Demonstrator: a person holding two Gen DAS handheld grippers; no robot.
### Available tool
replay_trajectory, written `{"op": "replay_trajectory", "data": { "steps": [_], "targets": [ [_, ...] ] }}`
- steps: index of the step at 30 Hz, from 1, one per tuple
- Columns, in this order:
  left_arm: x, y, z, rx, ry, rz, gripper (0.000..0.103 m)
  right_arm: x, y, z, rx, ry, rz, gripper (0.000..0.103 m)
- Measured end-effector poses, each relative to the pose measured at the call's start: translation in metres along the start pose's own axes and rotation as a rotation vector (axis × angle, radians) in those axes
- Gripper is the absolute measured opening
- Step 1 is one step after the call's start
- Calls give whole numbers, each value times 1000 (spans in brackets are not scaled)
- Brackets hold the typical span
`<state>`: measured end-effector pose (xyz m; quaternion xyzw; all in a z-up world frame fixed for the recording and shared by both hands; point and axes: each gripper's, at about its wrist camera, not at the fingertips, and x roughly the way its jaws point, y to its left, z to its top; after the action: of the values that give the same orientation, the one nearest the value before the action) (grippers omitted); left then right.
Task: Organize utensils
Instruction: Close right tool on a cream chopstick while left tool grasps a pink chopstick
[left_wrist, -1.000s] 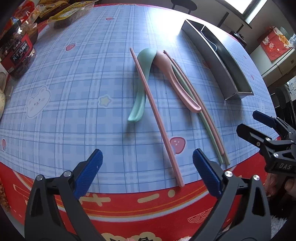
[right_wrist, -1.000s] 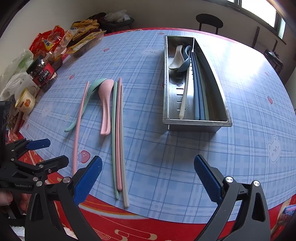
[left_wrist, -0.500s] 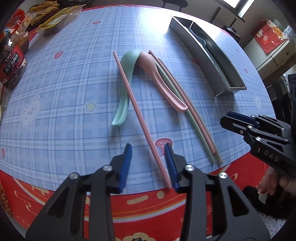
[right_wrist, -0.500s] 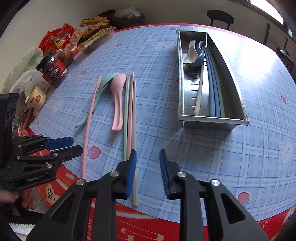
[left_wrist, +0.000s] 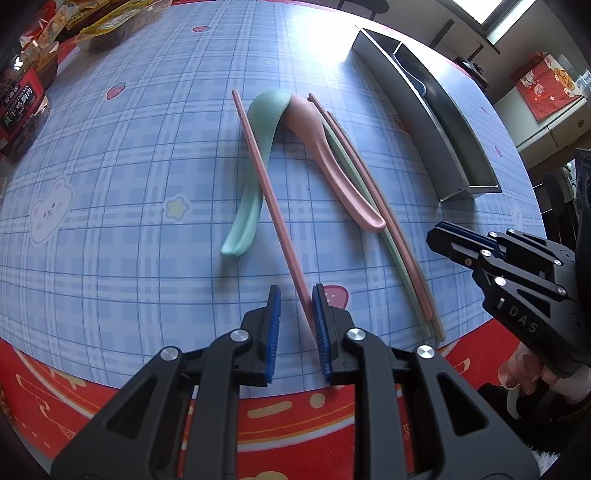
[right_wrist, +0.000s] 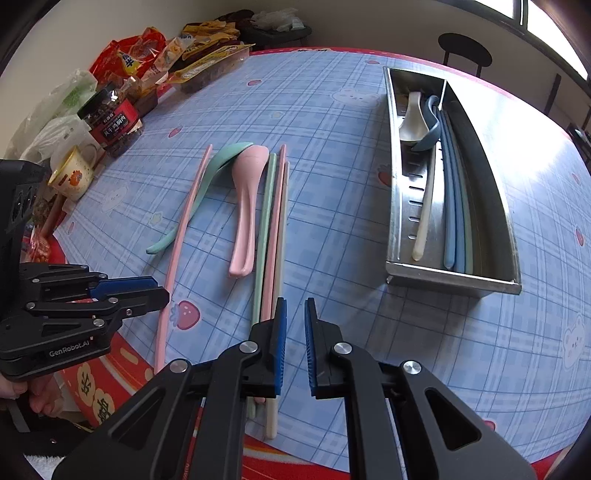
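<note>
A lone pink chopstick (left_wrist: 273, 206) lies on the blue checked tablecloth, also in the right wrist view (right_wrist: 181, 236). A mint spoon (left_wrist: 255, 166) and a pink spoon (left_wrist: 332, 162) lie beside it, then a bundle of green, pink and cream chopsticks (right_wrist: 273, 229). My left gripper (left_wrist: 295, 291) is nearly shut, empty, jaws a narrow gap apart over the lone chopstick's near end. My right gripper (right_wrist: 294, 306) is nearly shut, empty, just right of the bundle's near ends. A steel utensil tray (right_wrist: 450, 277) holds a white spoon, a blue spoon and blue chopsticks.
Snack bags, a dark jar (right_wrist: 110, 122) and a yellow mug (right_wrist: 74, 173) crowd the table's far left edge. The red table rim (left_wrist: 258, 413) runs just under both grippers. A black chair (right_wrist: 465, 51) stands beyond the table.
Both grippers have gone from wide open to nearly shut. The left has moved in over the lone pink chopstick's near end; the right has moved in beside the bundle.
</note>
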<state>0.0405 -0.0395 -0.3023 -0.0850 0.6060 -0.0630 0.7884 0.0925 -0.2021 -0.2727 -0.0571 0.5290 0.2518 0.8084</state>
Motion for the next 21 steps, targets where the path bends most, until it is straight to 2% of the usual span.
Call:
{"op": "replay_trajectory", "data": {
  "steps": [21],
  "targets": [
    [-1, 6, -3, -14, -2, -7, 23, 23, 15, 8, -50, 27, -10, 10]
  ]
}}
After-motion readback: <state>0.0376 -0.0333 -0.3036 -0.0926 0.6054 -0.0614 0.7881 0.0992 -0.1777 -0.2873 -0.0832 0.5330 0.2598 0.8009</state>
